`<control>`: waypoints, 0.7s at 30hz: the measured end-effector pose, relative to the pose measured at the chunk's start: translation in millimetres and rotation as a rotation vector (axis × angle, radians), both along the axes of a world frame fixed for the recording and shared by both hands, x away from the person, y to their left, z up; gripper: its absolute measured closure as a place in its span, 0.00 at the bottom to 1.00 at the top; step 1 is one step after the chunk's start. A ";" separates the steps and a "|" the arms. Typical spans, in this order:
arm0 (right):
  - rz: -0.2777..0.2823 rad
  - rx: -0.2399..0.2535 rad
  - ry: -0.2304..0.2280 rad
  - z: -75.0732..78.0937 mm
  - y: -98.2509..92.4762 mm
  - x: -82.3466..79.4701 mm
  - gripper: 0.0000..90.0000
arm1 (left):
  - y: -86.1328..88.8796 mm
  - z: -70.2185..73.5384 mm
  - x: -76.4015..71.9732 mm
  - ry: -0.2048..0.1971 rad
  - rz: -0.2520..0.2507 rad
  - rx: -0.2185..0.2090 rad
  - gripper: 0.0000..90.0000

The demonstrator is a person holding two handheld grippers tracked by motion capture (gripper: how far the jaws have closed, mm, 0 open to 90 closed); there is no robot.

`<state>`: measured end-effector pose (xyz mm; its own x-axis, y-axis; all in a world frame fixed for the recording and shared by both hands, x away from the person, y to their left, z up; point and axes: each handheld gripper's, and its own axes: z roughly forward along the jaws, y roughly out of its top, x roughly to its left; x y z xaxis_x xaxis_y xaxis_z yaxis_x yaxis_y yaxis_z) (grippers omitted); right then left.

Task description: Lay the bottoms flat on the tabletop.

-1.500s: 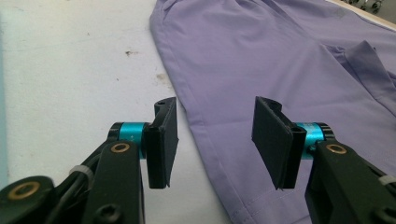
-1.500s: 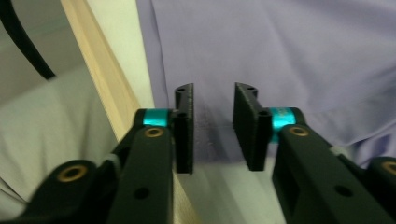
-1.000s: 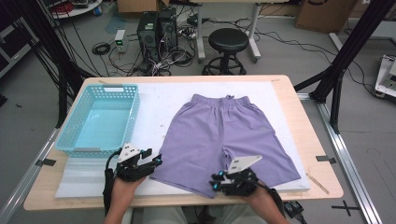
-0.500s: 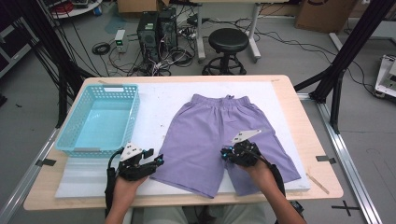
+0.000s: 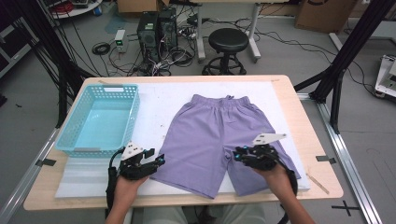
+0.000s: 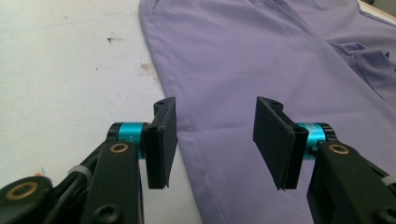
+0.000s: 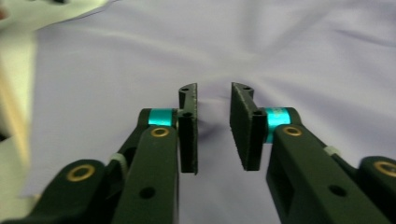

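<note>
Purple shorts (image 5: 219, 140) flat, legs toward both tongs: left tongs (image 5: 156, 163) wide at outer hem; right tongs (image 5: 237, 155) narrow, just reopened, over other leg, empty.

A lab or robotics workroom, judging by the surroundings: black frame struts (image 5: 348, 49) bolted around a wooden counter (image 5: 286, 88), computer towers (image 5: 156, 28) on the grey floor amid tangled cables (image 5: 173, 58), a black stool (image 5: 228, 42), cardboard boxes (image 5: 320, 14) along the far wall.
</note>
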<state>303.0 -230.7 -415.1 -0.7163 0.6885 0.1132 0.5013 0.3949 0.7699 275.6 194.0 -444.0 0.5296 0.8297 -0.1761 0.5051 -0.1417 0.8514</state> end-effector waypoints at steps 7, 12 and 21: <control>-0.282 -0.108 -0.032 0.5 -85.4 -18.1 0.74 | -2.8 -5.5 0.2 0.054 0.001 0.059 0.66; -0.361 -0.149 0.031 -11.2 -124.0 -39.0 0.72 | -5.5 -9.7 -1.9 0.084 -0.008 0.090 0.72; -0.360 -0.164 0.106 -24.8 -139.7 -53.6 1.00 | -4.8 -7.9 -9.2 0.089 -0.026 0.121 0.98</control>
